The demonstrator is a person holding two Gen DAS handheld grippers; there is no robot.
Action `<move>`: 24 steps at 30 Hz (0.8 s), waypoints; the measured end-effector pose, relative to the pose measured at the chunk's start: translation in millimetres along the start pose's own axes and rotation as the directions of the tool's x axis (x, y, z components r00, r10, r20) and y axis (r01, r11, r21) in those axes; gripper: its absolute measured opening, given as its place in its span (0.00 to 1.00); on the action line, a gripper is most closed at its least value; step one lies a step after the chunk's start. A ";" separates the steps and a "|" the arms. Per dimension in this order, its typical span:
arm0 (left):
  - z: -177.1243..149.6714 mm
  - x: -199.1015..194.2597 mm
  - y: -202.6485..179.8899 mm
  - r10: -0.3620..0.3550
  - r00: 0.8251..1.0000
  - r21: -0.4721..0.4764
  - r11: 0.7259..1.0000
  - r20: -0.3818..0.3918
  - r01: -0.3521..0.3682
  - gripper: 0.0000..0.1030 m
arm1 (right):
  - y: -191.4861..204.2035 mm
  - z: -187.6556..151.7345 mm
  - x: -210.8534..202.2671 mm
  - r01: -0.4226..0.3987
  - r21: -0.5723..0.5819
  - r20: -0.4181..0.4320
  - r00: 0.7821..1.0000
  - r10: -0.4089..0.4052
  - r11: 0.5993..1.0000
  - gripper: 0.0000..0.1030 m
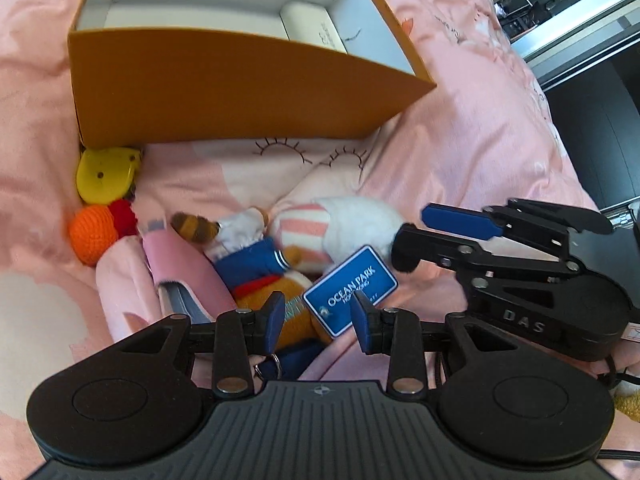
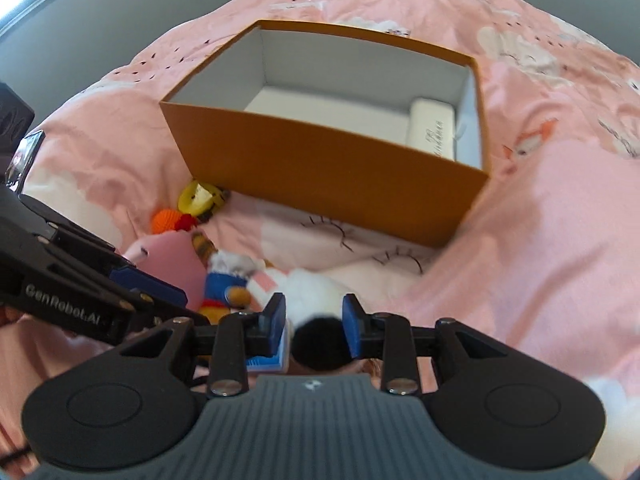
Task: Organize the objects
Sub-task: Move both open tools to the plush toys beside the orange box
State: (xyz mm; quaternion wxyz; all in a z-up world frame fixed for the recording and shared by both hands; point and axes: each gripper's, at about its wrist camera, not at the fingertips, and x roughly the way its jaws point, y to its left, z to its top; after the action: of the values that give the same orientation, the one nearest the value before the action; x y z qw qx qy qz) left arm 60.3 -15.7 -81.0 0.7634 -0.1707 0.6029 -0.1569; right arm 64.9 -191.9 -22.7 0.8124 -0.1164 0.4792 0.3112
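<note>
An orange cardboard box (image 1: 224,92) (image 2: 320,176) stands open on the pink bedspread, with a white case (image 1: 312,26) (image 2: 432,128) inside. In front of it lies a heap of toys. My left gripper (image 1: 319,320) (image 2: 188,304) hovers open over a plush animal in a blue sailor suit (image 1: 256,260) (image 2: 222,284), whose blue Ocean Park tag (image 1: 350,290) lies between the fingers. My right gripper (image 2: 314,320) (image 1: 414,226) is open at the black end (image 2: 320,340) of a white, pink-striped plush (image 1: 348,220). That black end sits between the pads, and no squeeze shows.
A yellow plastic toy (image 1: 106,176) (image 2: 200,198) and an orange crocheted ball (image 1: 94,236) (image 2: 168,220) lie at the box's near left corner. A pink pouch (image 1: 180,268) (image 2: 172,256) lies beside the plush animal. The bed edge and dark furniture (image 1: 592,120) are at the right.
</note>
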 end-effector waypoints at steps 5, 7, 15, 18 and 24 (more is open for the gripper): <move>-4.8 6.9 -2.6 0.032 0.999 0.012 0.999 -0.030 -0.032 0.39 | -11.9 -14.4 -4.8 0.024 0.061 -0.027 0.999 -0.023 0.998 0.32; -6.4 13.0 -5.9 0.049 0.997 0.042 0.998 -0.061 -0.046 0.41 | -17.0 -17.0 1.7 0.017 0.098 -0.070 0.998 -0.010 0.995 0.36; -13.5 42.7 -32.7 0.196 0.967 0.257 0.955 -0.160 -0.151 0.46 | -9.1 -27.1 47.4 -0.050 0.081 -0.253 0.965 0.069 0.995 0.44; -11.1 49.3 -34.7 0.220 0.960 0.280 0.946 -0.176 -0.166 0.45 | -7.9 -26.5 52.1 -0.053 0.072 -0.236 0.969 0.069 0.996 0.43; -4.3 47.5 -21.4 0.160 0.972 0.199 0.972 -0.172 -0.125 0.41 | -20.1 -16.8 44.9 -0.056 0.119 -0.120 0.990 0.070 0.991 0.35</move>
State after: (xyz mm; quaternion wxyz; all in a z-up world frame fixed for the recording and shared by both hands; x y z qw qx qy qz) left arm 66.1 -56.2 -113.5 0.7252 -0.0390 0.6654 -0.1726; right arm 81.0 -198.1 -71.8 0.7762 -0.0731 0.5492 0.3009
